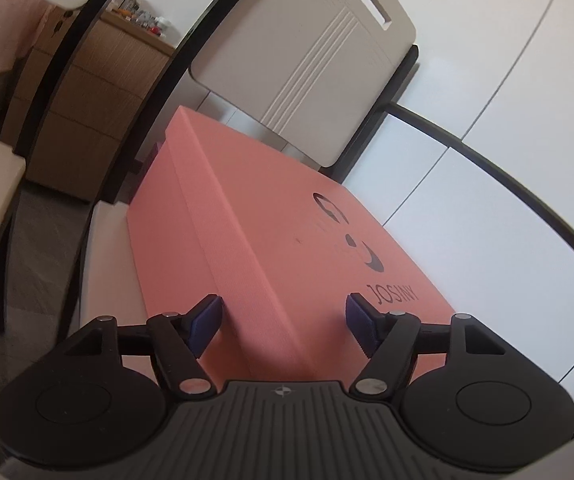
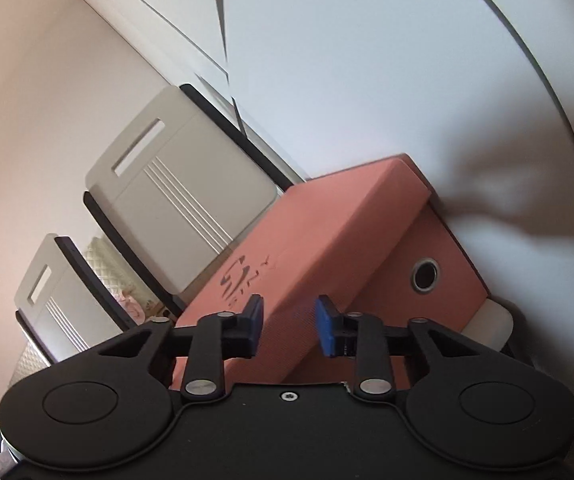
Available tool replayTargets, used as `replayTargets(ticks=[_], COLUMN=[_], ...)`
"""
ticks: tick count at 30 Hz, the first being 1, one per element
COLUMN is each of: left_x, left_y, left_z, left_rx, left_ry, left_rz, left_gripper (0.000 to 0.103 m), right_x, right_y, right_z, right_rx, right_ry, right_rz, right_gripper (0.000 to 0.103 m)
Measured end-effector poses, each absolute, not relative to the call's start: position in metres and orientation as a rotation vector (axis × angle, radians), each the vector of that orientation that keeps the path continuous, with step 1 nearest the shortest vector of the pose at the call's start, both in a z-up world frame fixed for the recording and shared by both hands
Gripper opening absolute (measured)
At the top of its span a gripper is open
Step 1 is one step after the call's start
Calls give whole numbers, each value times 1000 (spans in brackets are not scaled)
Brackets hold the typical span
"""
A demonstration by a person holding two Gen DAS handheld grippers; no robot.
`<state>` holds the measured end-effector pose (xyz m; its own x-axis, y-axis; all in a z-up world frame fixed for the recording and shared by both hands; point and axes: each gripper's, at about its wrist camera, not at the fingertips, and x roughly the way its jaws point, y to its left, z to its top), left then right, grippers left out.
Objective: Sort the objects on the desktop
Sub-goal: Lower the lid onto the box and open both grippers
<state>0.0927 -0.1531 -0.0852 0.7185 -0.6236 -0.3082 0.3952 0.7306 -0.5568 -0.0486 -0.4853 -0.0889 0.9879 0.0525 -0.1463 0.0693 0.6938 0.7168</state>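
Observation:
A salmon-pink shoe box [image 1: 279, 240] with a black "JOSINY" logo on its lid lies on the white table [image 1: 487, 220]. My left gripper [image 1: 285, 322] is open; its blue pads straddle the near edge of the lid, apart from it. In the right wrist view the same box [image 2: 327, 236] shows its lid corner and an end wall with a round metal-rimmed hole [image 2: 425, 275]. My right gripper [image 2: 289, 330] is open, its pads on either side of the lid's rim without pressing it.
A beige chair back [image 1: 307, 60] stands behind the table; two such chairs [image 2: 179, 188] show in the right wrist view. A wooden cabinet [image 1: 87, 100] is at the far left. A white rounded object [image 2: 491, 320] sits under the box's right end.

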Motion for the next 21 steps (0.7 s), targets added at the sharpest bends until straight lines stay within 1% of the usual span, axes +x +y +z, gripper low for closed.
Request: replayTargets(ticks=[4, 12, 13, 15, 17, 21], left_x=[87, 94, 93, 92, 90, 84], left_y=[-166, -175, -175, -174, -174, -171], left_z=[-77, -71, -70, -68, -67, -63], left_rx=[-370, -288, -283, -272, -263, -227], left_ry=[449, 485, 489, 498, 497, 489], left_rz=[-550, -532, -532, -532, -532, -525], left_gripper=[73, 75, 76, 79, 84, 89], right_x=[-46, -39, -40, -42, -43, -43], right_y=[-485, -481, -480, -475, -472, -468], right_z=[-91, -91, -89, -83, -80, -75], right_rx=[803, 774, 758, 709, 672, 622], right_ry=[161, 207, 204, 195, 196, 202], right_rz=[-7, -48, -59, -76, -80, -84], right_gripper=[28, 30, 32, 32, 32, 32])
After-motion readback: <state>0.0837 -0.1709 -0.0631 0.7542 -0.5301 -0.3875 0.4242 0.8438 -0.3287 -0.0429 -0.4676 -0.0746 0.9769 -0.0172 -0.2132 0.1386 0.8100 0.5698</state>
